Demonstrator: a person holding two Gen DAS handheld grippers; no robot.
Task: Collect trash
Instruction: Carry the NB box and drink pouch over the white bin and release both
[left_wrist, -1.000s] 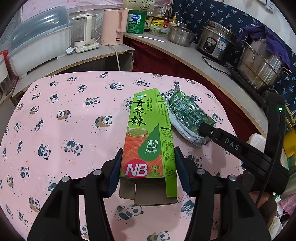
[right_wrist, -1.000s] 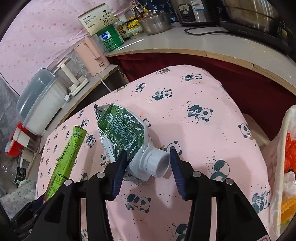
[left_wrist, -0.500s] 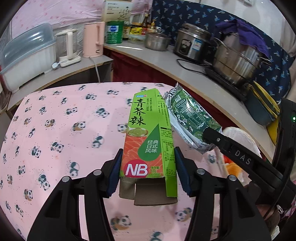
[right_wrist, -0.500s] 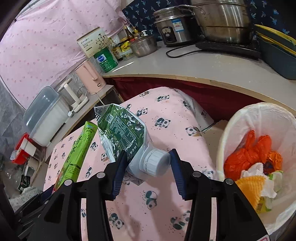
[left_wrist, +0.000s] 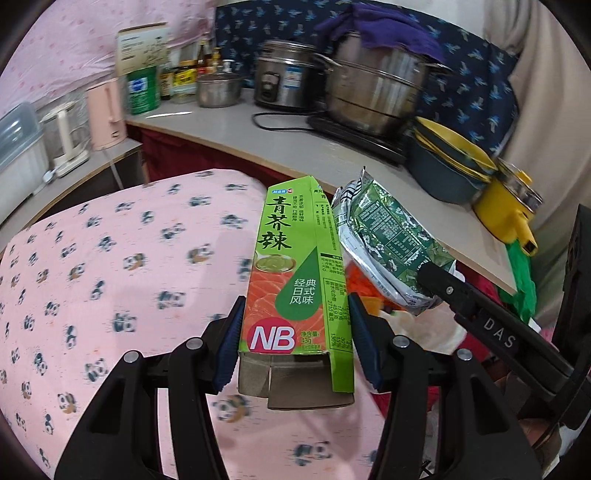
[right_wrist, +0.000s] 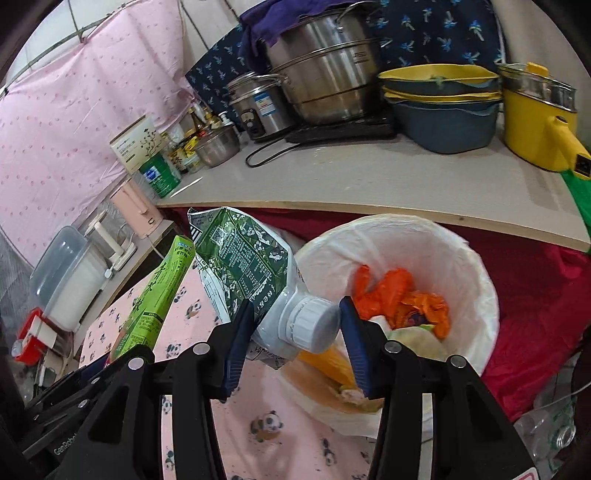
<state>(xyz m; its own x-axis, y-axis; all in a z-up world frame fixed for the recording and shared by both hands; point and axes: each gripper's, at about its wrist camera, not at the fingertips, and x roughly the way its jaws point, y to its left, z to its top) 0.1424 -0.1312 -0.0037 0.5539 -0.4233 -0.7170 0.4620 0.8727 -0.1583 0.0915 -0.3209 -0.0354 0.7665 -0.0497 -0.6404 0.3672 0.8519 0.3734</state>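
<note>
Two items held: each gripper carries one piece of trash, both lifted off the surface.
Left gripper (left_wrist: 295, 345): fingers clamped on the sides of the green wasabi box (left_wrist: 295, 273), open flap end toward the camera.
Right gripper (right_wrist: 293, 341): fingers closed around the neck of the crumpled green pouch (right_wrist: 245, 264), just behind its white screw cap (right_wrist: 314, 325).
Where the trash is: box and pouch hang side by side in the air, near the edge of the panda cloth (left_wrist: 110, 266) and close to the bin.
Bin (right_wrist: 476, 295): white-lined, beside the table edge, already holding orange scraps, corn and paper.
Step in hand: carrying; judging by the right view, the pouch is at or just over the bin's near rim, the box a little short of it.
Next move: bring both fully over the liner's mouth, then release; the pouch looks ready first.
Risk: the long box could catch the rim and fall outside.
Room: a kitchen counter (right_wrist: 369, 177) behind the bin with steel pots, a rice cooker, stacked basins and a yellow pot.
</note>
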